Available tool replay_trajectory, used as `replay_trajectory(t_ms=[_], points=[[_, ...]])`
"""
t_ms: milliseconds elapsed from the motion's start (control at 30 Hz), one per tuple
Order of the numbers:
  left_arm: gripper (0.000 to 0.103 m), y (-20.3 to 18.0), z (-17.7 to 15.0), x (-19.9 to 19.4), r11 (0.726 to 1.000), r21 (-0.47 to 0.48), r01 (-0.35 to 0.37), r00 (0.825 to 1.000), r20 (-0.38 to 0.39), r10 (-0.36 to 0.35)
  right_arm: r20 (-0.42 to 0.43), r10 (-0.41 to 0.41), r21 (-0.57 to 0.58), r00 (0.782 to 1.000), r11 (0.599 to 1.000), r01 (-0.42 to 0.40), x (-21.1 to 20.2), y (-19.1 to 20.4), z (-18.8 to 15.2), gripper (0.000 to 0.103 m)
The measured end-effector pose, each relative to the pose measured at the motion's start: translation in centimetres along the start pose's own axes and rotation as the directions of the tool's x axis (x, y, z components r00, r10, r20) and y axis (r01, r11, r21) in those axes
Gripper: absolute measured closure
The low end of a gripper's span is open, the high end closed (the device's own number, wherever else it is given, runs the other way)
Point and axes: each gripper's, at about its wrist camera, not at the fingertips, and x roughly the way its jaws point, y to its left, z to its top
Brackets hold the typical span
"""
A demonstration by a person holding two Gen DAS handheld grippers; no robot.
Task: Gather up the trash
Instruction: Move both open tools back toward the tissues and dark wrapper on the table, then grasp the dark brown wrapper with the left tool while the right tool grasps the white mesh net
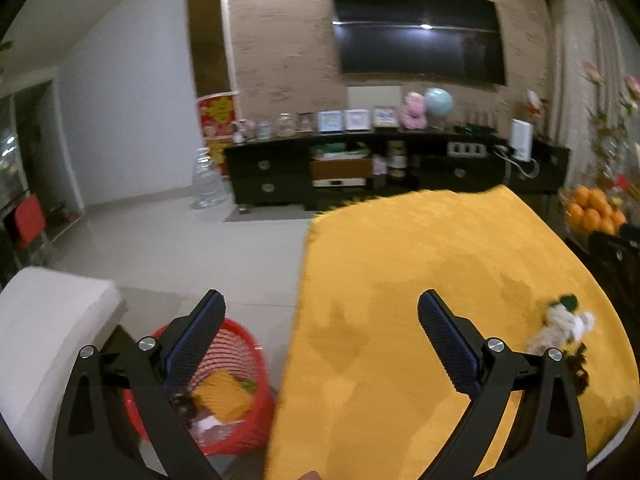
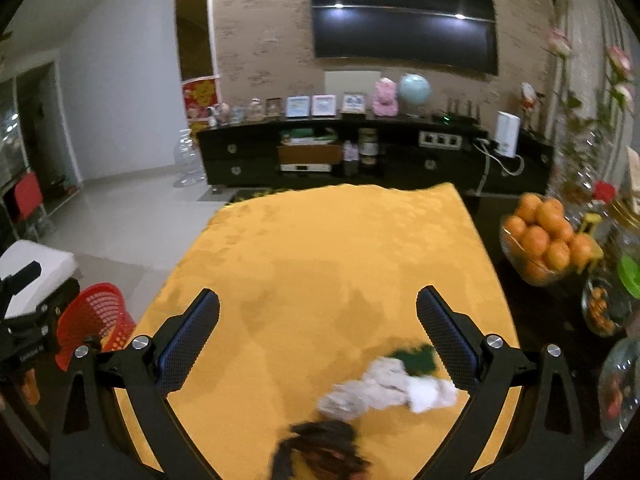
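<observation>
Both the left gripper [image 1: 320,320] and the right gripper [image 2: 318,316] are wide apart and hold nothing. The crumpled paper [image 2: 384,388] lies on the yellow tabletop [image 2: 340,248], far from the red basket [image 2: 94,316] beside the tabletop. A loose pinch could drop it on the floor.

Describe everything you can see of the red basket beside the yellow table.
The red basket is a round plastic bin with slotted, lattice-like walls and a solid rim. It stands upright on the pale floor, close to the yellow-covered table's edge, with a white seat on its other side. Inside lie a yellow packet, something green and some clear or white scraps. The open left gripper hangs above it, not touching.
</observation>
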Motion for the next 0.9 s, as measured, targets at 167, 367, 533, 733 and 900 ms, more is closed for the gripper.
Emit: replay_trajectory(t_ms=[167,367,533,733,900], points=[[0.009,-4.5,-1.0,0.2,0.99,0.073,0.123,0.992,-0.037,-0.121,-0.024,-0.035,0.085,0.999,0.996,0.037,-0.7,-3.5,-0.9,0.007],[0.009,-10.6,-2.9,0.5,0.943,0.165,0.288,0.955,-0.121,-0.27,-0.023,-0.057,0.161,0.998,0.985,0.06,-1.1,-6.0,-1.0,0.007],[0.009,-14.0,-4.1,0.9,0.909,0.184,0.374,0.923,-0.172,-0.345,-0.027,-0.061,0.181,0.998,0.981,0.065,-1.4,-7.0,-1.4,0.007],[0.009,-17.1,-5.3,2.0,0.864,0.142,0.484,0.862,-0.248,-0.442,-0.039,-0.056,0.229,0.998,0.971,0.063,-1.2,-8.5,-1.6,0.007],[0.01,-19.7,-7.0,4.1,0.841,0.133,0.524,0.825,-0.323,-0.463,-0.049,-0.038,0.226,0.998,0.973,0.048,-0.9,-8.0,-1.8,0.007]])
